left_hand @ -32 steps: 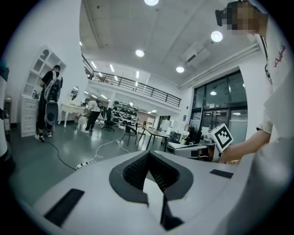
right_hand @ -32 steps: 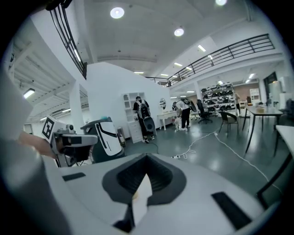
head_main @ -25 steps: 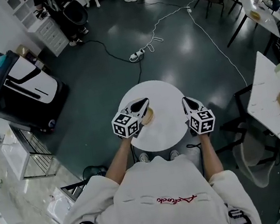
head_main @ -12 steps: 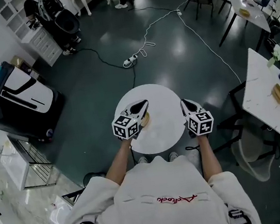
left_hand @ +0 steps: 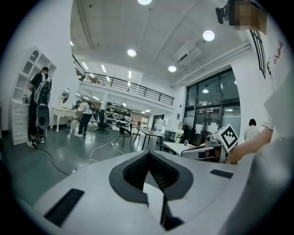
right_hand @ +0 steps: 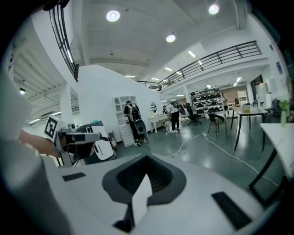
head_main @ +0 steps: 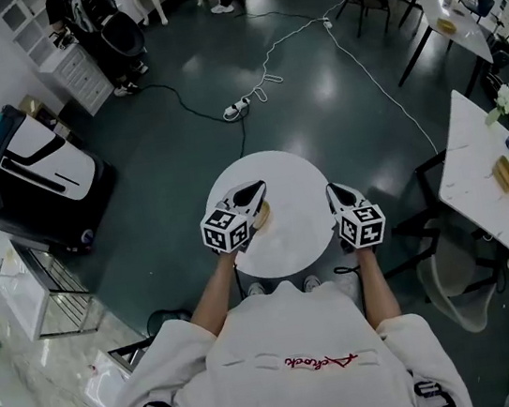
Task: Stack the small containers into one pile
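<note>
Small tan container (head_main: pixel 263 212), prob. round & shallow, is sitting just beside left gripper (head_main: pixel 258 190) jaws, partly hidden under them. Smooth round white table (head_main: pixel 300 238) is standing on dark glossy floor (head_main: pixel 333 91) w/ white cable (head_main: pixel 264 78). Both forearms are reaching fwd over table. Left jaws are pressing together, empty; right gripper (head_main: pixel 332 192) is clenched too, nothing btw.

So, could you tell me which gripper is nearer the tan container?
Left. The left gripper is right beside the tan container; the right gripper is at the round table's opposite edge, well apart.
</note>
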`<state>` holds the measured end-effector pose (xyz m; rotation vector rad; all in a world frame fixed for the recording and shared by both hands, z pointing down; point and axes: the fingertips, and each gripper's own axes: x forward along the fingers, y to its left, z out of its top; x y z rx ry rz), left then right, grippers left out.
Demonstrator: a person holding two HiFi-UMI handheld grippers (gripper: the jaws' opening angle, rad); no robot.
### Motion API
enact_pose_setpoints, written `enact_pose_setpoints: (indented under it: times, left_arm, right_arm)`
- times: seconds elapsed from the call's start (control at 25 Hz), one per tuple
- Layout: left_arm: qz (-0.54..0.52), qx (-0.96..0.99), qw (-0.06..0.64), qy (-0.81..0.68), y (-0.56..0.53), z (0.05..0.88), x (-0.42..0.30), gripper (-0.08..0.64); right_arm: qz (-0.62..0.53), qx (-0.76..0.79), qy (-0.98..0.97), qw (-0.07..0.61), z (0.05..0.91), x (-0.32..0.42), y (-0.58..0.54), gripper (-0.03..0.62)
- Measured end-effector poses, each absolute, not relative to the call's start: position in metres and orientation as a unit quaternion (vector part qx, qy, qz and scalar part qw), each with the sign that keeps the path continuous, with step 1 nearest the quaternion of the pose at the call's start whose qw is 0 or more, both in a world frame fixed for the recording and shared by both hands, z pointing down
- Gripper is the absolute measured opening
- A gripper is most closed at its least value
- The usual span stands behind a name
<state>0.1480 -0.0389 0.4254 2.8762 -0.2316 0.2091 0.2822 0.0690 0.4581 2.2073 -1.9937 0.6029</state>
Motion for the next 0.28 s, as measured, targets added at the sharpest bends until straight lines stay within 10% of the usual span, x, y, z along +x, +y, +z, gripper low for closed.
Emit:
enact_pose_setpoints:
  times: [0.28]
  left_arm:
    - [0.072, 0.986, 0.125, -0.084, -0.0424, 0.4249, 0.1419, 0.011]
  right_arm:
    - [0.197, 0.722, -0.661, 0.056, 0.4581, 0.2743, 0.0644, 0.02]
